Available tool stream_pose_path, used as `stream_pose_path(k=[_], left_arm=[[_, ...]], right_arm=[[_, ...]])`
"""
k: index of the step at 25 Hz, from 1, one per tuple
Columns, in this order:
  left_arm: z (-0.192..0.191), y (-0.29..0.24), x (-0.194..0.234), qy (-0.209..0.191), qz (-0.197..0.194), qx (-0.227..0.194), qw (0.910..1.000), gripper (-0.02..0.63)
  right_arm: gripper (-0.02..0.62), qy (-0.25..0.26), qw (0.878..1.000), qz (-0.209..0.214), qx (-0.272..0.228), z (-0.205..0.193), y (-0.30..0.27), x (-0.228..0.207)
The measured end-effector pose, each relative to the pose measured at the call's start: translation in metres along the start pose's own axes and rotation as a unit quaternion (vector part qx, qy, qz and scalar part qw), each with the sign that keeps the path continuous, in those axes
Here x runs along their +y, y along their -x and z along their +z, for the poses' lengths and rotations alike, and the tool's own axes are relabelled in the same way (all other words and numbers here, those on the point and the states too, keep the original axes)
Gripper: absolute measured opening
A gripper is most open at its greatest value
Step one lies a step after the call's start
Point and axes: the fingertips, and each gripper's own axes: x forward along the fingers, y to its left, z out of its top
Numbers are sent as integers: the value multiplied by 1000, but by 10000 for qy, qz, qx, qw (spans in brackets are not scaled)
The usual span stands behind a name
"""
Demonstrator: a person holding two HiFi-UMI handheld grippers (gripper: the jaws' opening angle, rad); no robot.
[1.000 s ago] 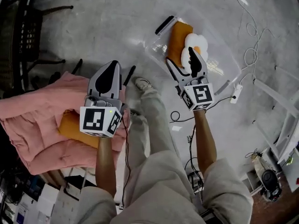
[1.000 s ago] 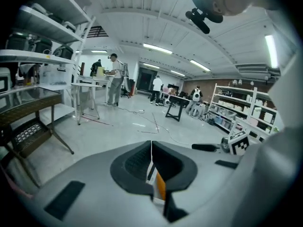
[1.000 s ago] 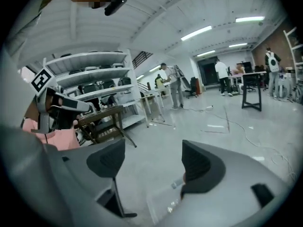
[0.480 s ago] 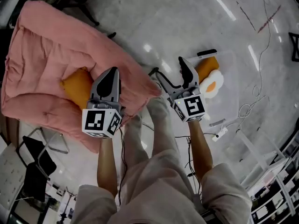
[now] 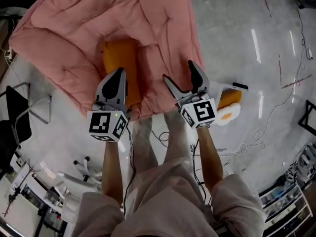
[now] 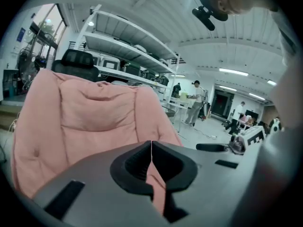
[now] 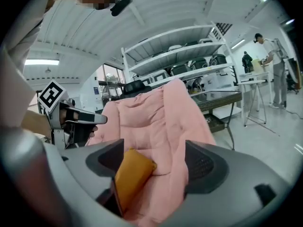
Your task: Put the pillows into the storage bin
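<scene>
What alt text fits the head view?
A person's two handheld grippers point at an orange rectangular pillow lying on a pink quilted lounge chair; the left gripper is shut, the right gripper open and empty. A white-and-yellow fried-egg pillow sits at right.

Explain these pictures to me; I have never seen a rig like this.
No robot here: a person stands holding a two-jaw gripper in each hand. One picture comes from a camera on the person's head, looking down; the other two ride on the grippers and look along their jaws. The left gripper is shut and empty. The right gripper is open and empty; the orange pillow seen between its jaws lies farther off, on the pink padded seat. On the floor at the right, a clear storage bin holds a second orange pillow and a fried-egg pillow.
</scene>
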Motion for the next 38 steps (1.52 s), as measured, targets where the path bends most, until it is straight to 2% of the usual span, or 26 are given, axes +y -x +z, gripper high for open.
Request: stream_pose_path(k=[5,10,13,15,19,22,27,33,38], left_arm=[[-13,37,71,343,460,-35,9983,12],[-29,58,120,551,653,-42,9963,12],[-38,67,140,639,722,-23,9953,12],[-44,72,152,683,742,2,9949,12],[-51,76,170,717,741,73,9946,12],[-55,75,176,719,723,113,9947,12],[-58,74,184,740,675,142,9949,12],[-59,75,184,756,691,162,9946,12],[-59,77,186,744,720,147,9945,12]], right_arm=[[407,-52,9983,475,344,-17,-69,59],[464,-372,9927,797,826,-65,-131,106],[533,-697,9838,990,1324,-113,-158,130],[556,-909,9766,1020,1663,-146,-173,140],[571,-1235,9629,910,2218,-201,-197,147],[577,-1590,9534,897,2401,-225,-209,149],[577,-1927,9439,1193,2401,-239,-228,166],[573,-1878,9394,1277,2568,-240,-235,173],[466,-1648,9432,1151,2647,-231,-228,178]])
